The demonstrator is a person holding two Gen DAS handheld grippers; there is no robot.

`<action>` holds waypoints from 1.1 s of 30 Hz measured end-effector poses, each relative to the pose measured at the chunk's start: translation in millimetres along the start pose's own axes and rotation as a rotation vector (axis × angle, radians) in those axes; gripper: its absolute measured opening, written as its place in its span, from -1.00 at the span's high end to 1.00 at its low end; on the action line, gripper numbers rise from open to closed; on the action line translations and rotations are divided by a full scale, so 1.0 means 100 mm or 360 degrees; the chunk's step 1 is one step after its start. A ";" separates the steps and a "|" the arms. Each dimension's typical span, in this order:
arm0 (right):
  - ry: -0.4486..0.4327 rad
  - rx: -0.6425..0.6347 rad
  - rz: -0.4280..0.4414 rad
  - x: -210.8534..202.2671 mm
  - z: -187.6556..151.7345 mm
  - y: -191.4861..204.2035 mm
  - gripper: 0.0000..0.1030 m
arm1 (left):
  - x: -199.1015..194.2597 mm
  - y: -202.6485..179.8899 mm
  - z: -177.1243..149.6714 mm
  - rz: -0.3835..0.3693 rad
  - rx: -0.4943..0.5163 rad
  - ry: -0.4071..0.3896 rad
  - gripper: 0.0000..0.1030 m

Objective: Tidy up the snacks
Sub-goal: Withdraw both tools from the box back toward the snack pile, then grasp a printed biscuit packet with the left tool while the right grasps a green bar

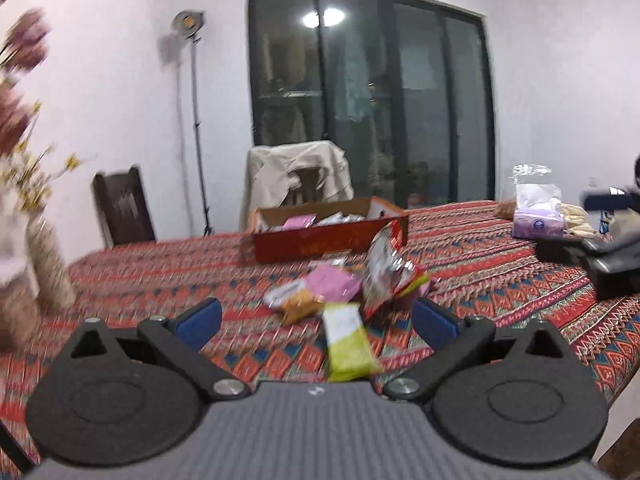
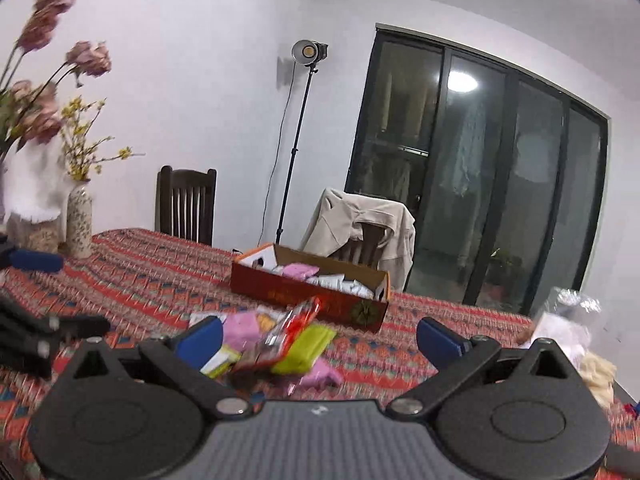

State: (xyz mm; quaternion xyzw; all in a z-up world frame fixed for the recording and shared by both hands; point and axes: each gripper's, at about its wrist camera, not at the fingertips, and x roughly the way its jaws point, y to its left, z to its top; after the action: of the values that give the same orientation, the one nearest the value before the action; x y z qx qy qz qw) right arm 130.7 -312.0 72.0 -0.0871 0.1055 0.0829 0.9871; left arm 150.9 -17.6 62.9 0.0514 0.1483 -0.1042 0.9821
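Observation:
A loose heap of snack packets lies mid-table: a pink packet, a red-and-silver bag, an orange-and-white packet and a yellow-green bar. Behind them stands an open red cardboard box with several packets inside. My left gripper is open, jaws wide, just short of the heap, nothing between them. In the right wrist view the pink packet, red bag and green bar lie ahead of my open right gripper, with the box beyond.
A patterned red tablecloth covers the table. A vase with flowers stands at the left edge, a tissue pack and plastic bags at the right. Two chairs, one draped with a beige jacket, stand behind, beside a light stand.

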 end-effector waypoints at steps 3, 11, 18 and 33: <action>-0.0008 0.0056 -0.0019 -0.23 -0.23 0.11 -1.00 | -0.09 0.13 -0.16 0.0018 -0.0074 0.0042 -1.00; 0.0009 0.0158 -0.0024 -0.36 -0.41 0.30 -1.00 | -0.19 0.53 -0.42 0.0094 -0.0121 0.0082 -1.00; 0.0038 0.0146 -0.0025 -0.20 -0.40 0.52 -1.00 | -0.14 0.81 -0.35 0.0085 -0.0091 0.0022 -1.00; 0.0308 0.0280 0.0237 0.81 -0.34 0.83 -0.70 | 1.04 1.00 -0.04 -0.0134 -0.0204 0.0230 -0.99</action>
State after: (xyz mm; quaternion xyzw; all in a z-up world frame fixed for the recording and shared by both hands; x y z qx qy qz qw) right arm 187.1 -225.8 8.1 0.0003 0.2131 0.1374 0.9673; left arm 268.7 60.9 34.5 -0.0105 0.2270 -0.1318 0.9649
